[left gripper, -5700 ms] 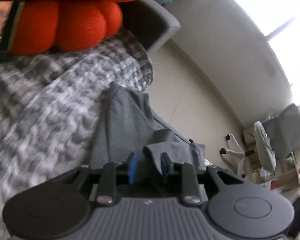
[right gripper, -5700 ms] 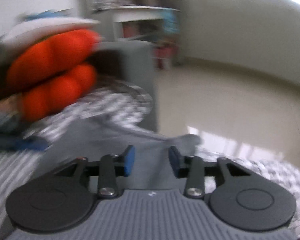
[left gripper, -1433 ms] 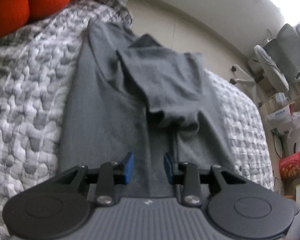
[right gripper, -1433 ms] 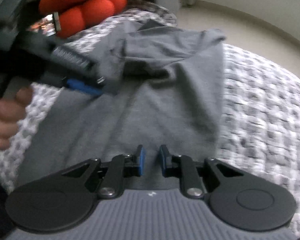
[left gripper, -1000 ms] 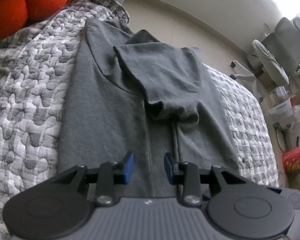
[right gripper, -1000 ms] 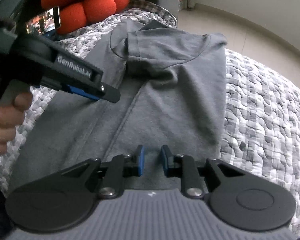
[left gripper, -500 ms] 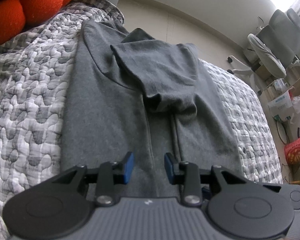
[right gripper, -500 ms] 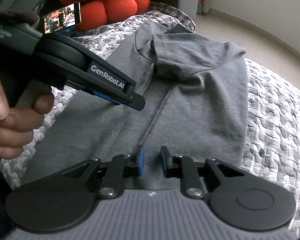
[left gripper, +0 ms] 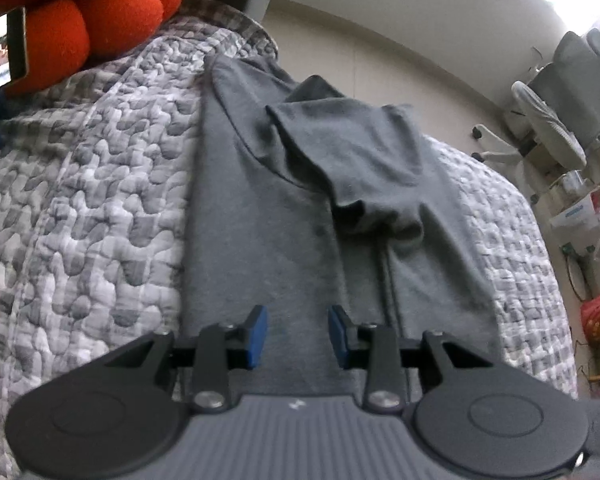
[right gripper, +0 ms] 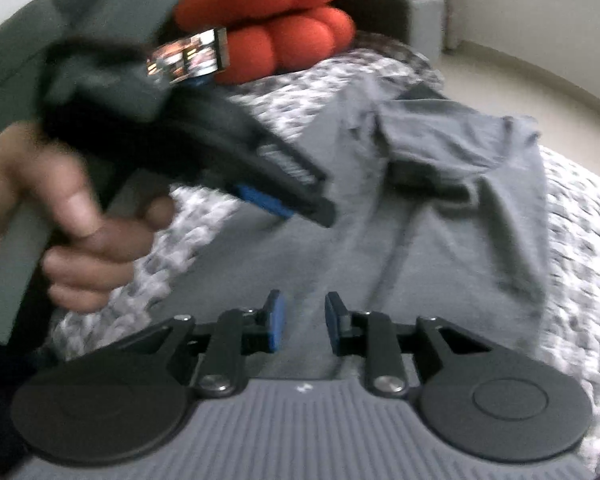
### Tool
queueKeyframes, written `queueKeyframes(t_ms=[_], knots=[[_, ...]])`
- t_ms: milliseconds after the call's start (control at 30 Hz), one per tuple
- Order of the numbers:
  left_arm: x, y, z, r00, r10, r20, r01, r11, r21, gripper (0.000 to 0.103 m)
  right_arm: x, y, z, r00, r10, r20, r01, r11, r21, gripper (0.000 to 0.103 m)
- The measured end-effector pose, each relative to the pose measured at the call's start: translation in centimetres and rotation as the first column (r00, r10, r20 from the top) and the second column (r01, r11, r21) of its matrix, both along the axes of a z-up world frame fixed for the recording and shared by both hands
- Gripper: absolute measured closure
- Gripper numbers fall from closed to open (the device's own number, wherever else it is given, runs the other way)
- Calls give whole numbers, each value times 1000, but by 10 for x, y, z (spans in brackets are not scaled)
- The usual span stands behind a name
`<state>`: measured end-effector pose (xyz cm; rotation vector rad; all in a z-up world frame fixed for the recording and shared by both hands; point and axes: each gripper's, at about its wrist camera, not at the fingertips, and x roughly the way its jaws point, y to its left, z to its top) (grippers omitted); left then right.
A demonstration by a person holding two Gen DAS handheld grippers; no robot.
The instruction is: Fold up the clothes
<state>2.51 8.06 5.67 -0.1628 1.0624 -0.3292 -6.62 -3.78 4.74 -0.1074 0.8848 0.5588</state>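
Note:
A grey T-shirt lies lengthwise on the quilted bed, both sides folded in to a narrow strip, with one sleeve folded across the top. It also shows in the right wrist view. My left gripper is open and empty above the shirt's near end. My right gripper is open and empty above the same end. The left gripper tool, held by a hand, shows at the left of the right wrist view.
A grey and white quilt covers the bed. An orange cushion and a small phone screen sit at the far left. Beyond the bed are the bare floor, an office chair and cluttered shelves on the right.
Both grippers have pulled back slightly toward the shirt's near end. The right gripper's jaws have opened wider. The left tool has risen in the right wrist view.

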Motion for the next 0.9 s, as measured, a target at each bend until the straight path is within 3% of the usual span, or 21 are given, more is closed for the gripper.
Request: queueKeyframes(t_ms=[67, 133, 167, 400, 633, 900], knots=[[-1, 0, -2, 1000, -11, 3, 11, 1000, 11, 68, -3, 11, -5, 999, 41, -7, -42, 998, -45, 76], [-3, -1, -3, 1000, -23, 8, 23, 1000, 21, 68, -4, 17, -16, 999, 42, -1, -42, 988, -151, 77], [-4, -1, -3, 1000, -29, 10, 29, 999, 23, 68, -4, 21, -20, 999, 38, 12, -35, 978, -206, 73], [-12, 1, -2, 999, -53, 14, 52, 998, 33, 68, 8, -20, 5, 997, -71, 29, 73, 993, -88, 74], [-20, -12, -4, 995, -94, 27, 92, 993, 67, 66, 31, -72, -14, 967, -254, 26, 252, 931, -265, 74], [-24, -13, -2, 994, -108, 34, 105, 992, 74, 65, 32, -90, -14, 957, -289, 18, 283, 920, -271, 73]])
